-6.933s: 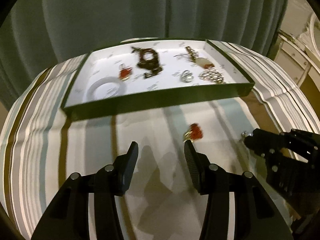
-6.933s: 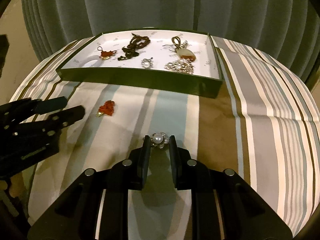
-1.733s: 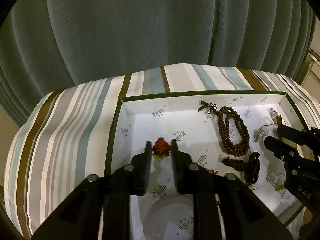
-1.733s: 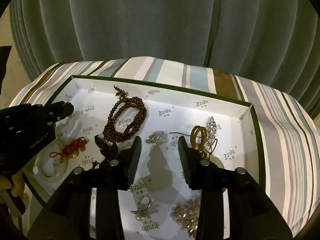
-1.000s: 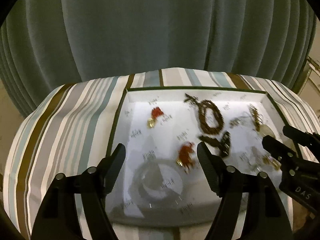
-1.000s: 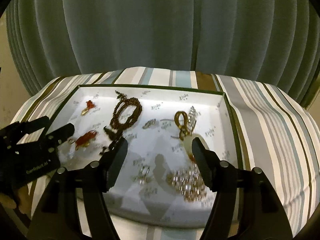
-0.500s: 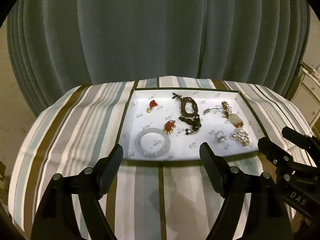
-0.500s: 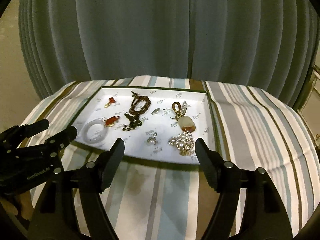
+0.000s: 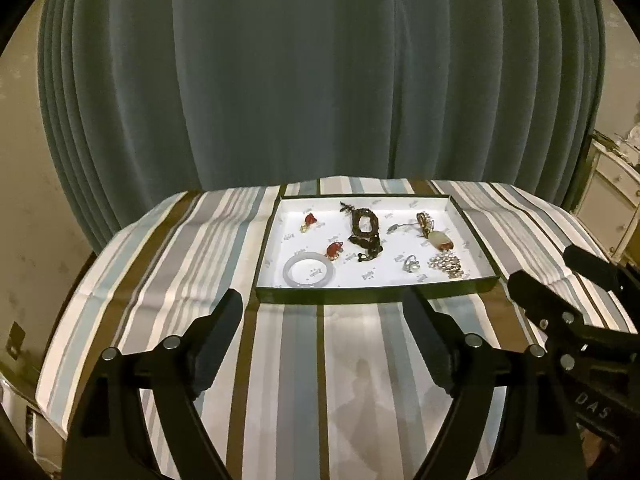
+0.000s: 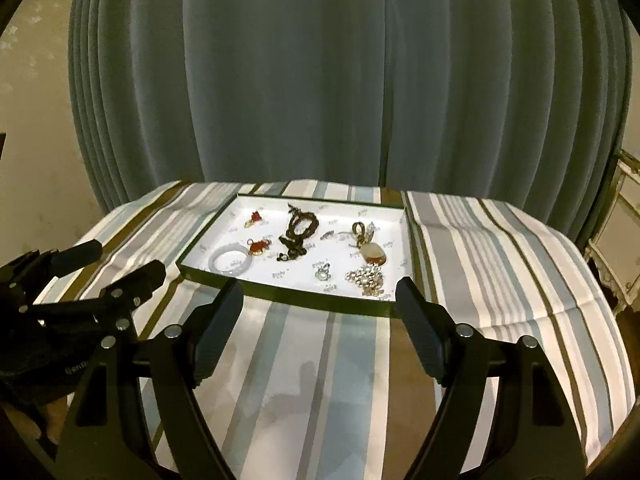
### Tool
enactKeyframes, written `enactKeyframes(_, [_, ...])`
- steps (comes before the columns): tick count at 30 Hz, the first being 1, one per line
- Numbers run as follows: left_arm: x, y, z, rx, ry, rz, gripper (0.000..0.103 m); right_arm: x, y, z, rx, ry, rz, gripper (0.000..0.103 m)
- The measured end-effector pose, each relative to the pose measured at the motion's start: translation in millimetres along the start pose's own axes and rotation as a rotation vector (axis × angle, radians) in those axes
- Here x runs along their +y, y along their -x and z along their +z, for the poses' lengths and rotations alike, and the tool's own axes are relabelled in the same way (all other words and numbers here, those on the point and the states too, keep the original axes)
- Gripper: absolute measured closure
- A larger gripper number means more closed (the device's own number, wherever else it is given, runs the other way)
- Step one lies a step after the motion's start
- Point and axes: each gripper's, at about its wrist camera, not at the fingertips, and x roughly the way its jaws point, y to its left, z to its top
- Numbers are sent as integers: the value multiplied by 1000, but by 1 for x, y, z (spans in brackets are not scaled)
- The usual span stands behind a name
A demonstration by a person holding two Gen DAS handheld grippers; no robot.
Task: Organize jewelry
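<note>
Okay, shallow tray (image 9: 476, 285) with dark green walls and a white printed lining sits on the striped cloth of the worktop (image 9: 192, 264), toward its far edge, in front of a grey-green curtain (image 9: 320, 80); all jewelry is inside it: pale white bangle (image 9: 308, 274) at near left, two small red charms (image 9: 335, 249) and (image 9: 309, 221) behind it, dark brown bead necklace (image 9: 364, 229) coiled mid-tray, small silver clip (image 9: 393, 229), gold-brown cord with pale orange-tipped stone pendant (image 9: 440, 239), pearl flower ring (image 9: 411, 265), sparkly crystal cluster (image 9: 446, 266) at near right; left hand-held gripper (image 9: 324, 312) sits back from the tray over bare cloth, jaws wide and opening, nothing between them; right hand-held gripper (image 10: 319, 302) same, wide and opening, empty, alongside the left one
</note>
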Motion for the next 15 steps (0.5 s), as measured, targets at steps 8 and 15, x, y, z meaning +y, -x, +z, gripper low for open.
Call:
enactKeyframes(8, [1, 26, -2, -37, 3, 7, 22, 3, 25, 0, -44, 3, 4, 24])
enactKeyframes(15, [1, 35, -4, -47, 6, 10, 22, 8, 39, -1, -65, 17, 4, 24])
